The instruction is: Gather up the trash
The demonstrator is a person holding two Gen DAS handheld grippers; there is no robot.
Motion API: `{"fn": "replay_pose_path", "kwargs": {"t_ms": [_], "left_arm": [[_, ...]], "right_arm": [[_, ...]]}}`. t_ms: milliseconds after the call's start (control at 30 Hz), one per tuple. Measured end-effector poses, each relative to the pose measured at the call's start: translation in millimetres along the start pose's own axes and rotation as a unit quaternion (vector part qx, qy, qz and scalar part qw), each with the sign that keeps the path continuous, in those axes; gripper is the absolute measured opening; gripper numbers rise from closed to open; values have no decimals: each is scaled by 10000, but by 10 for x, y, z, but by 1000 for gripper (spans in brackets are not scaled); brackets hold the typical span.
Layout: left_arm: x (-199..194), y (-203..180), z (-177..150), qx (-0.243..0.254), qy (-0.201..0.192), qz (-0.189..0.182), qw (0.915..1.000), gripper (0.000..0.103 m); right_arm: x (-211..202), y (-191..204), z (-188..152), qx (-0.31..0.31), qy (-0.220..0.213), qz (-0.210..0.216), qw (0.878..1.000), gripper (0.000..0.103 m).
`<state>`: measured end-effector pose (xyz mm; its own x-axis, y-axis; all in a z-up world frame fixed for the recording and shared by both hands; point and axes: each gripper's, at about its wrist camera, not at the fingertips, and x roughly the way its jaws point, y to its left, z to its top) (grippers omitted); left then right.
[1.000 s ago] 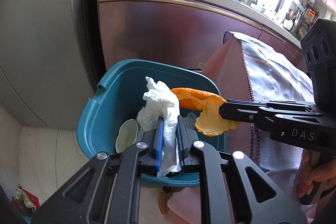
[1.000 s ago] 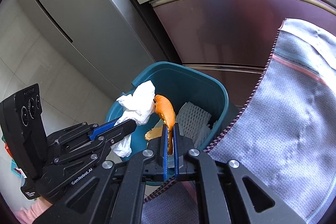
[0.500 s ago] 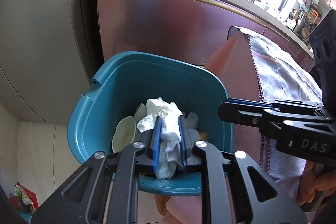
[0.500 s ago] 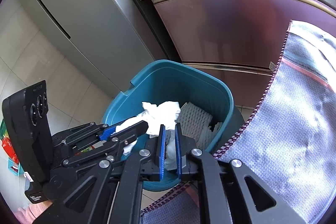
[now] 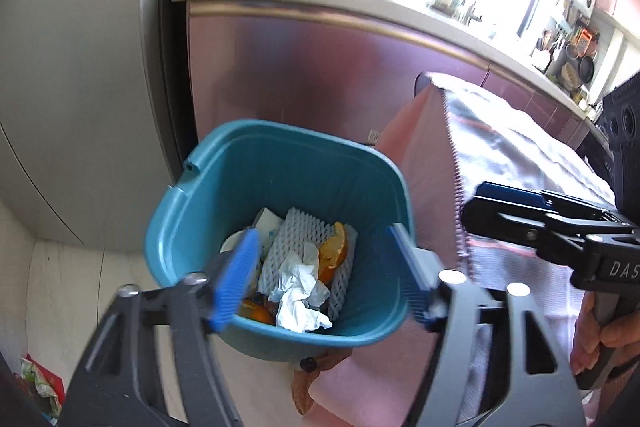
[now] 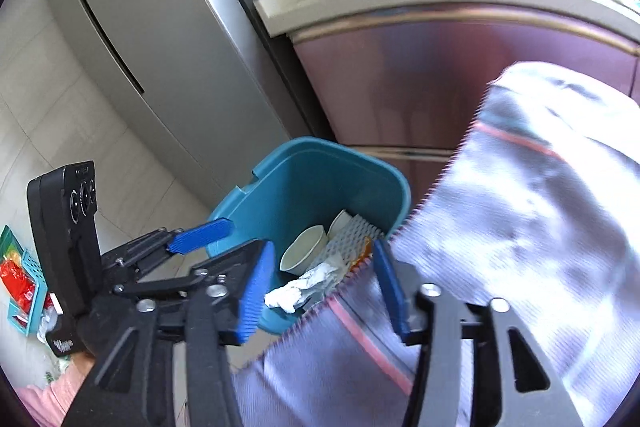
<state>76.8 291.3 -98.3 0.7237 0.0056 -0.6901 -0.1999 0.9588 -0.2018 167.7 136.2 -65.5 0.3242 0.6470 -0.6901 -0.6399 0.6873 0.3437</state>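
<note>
One bin (image 5: pixel 276 163) holds tissue (image 5: pixel 300 287), peel (image 5: pixel 334 255).

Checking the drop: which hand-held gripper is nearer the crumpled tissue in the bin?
Left. The left hand-held gripper hangs open directly over the tissue; the right hand-held gripper sits off beside the bin.

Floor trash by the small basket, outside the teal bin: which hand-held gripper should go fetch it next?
Left hand-held gripper, probably. It is open, empty and sits on the side nearest the floor litter; the right hand-held gripper, also open, hangs over the cloth edge beside the teal bin.
</note>
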Motion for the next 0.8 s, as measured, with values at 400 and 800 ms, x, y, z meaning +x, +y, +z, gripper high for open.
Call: {"fn": "replay_pose_path", "kwargs": {"t_ms": [400,800], "left_arm": [[-891,-496,-228,440,-1384,-81,9894,97],[-1407,-1283,-581,838,-2315,-106,9691,97]], "right_arm": [[-1207,-37,-636,-442,-1563,-1303,9781,96],[-2166,-251,-1482,44,-2701,-2794,9214,96]]}}
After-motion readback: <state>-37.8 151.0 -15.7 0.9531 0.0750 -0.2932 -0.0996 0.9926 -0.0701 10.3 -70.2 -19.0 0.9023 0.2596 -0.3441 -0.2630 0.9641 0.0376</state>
